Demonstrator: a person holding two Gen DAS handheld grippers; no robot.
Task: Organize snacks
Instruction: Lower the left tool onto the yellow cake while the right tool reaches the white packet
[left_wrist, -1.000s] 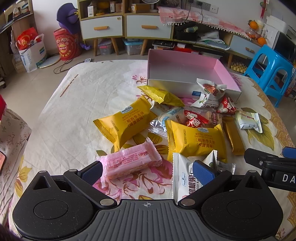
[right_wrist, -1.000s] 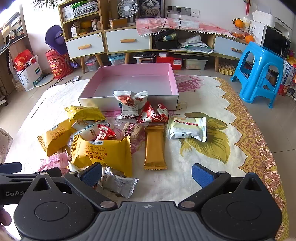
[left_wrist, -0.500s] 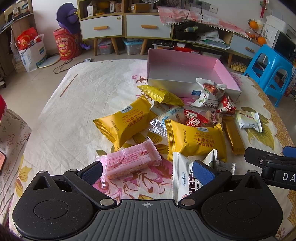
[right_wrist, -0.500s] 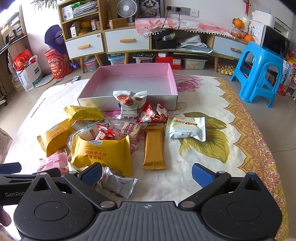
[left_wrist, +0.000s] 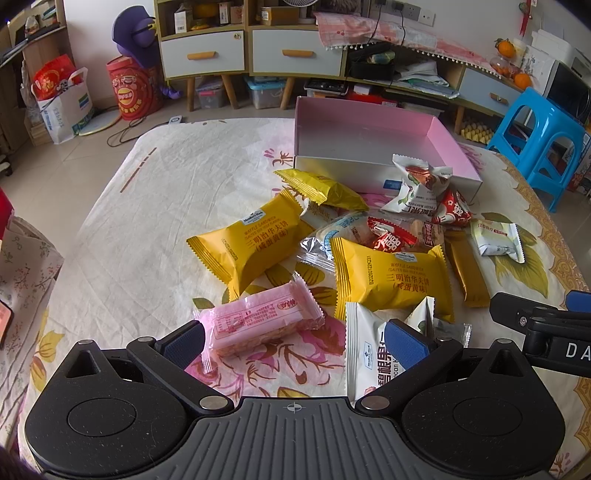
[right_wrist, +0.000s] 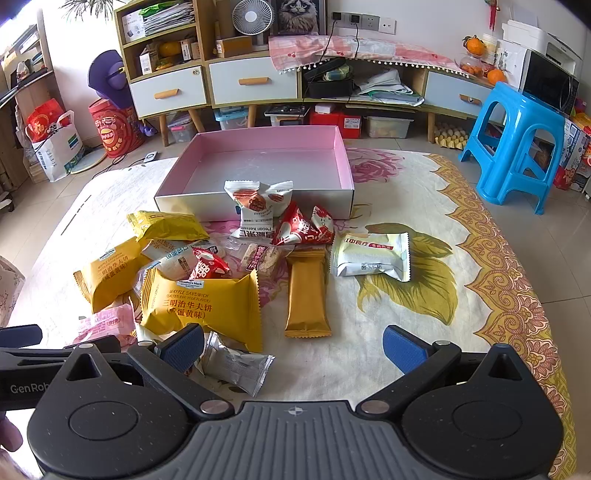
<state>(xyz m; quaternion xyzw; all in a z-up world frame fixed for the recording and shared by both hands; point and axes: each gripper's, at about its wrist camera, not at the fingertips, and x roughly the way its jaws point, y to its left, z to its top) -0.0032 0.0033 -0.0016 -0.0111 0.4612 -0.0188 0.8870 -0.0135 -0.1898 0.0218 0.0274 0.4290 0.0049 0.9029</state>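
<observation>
While both grippers hung low over the flowered cloth (right_wrist: 424, 206), I had neither one gripping anything. My left gripper (left_wrist: 293, 341) stood with its jaws spread wide; the pink wafer pack (left_wrist: 260, 317) lay just ahead of them, nearer the left pad, and I could not tell whether that pad touched the wrapper. A white pecan pack (left_wrist: 364, 350) lay flat by the right pad, partly hidden behind it. Beyond the jaws two yellow waffle sandwich packs sat side by side — one (left_wrist: 251, 240) ahead and left, the other (left_wrist: 391, 278) ahead and right, its lower edge over the white pack.

My right gripper (right_wrist: 293, 349) was likewise released, jaws wide, bare cloth between them. A crumpled silver wrapper (right_wrist: 236, 365) lay just beside its left pad. Straight ahead of the jaws lay a gold bar (right_wrist: 306, 295), lengthwise toward me, and to the right of that a pale green-and-white pack (right_wrist: 371, 254), apart from the heap. Farther ahead, red triangular packs (right_wrist: 304, 227) and an upright white pecan packet (right_wrist: 256, 206) crowded against the near wall of the pink box (right_wrist: 255, 201) — the packet leaning on that wall, as far as I could judge. The box held no snack that I could see; every pack lay outside it on the cloth. At the left edge of the right camera's view the left gripper's arm reached in, and a fingertip (right_wrist: 9, 435) showed below it.
</observation>
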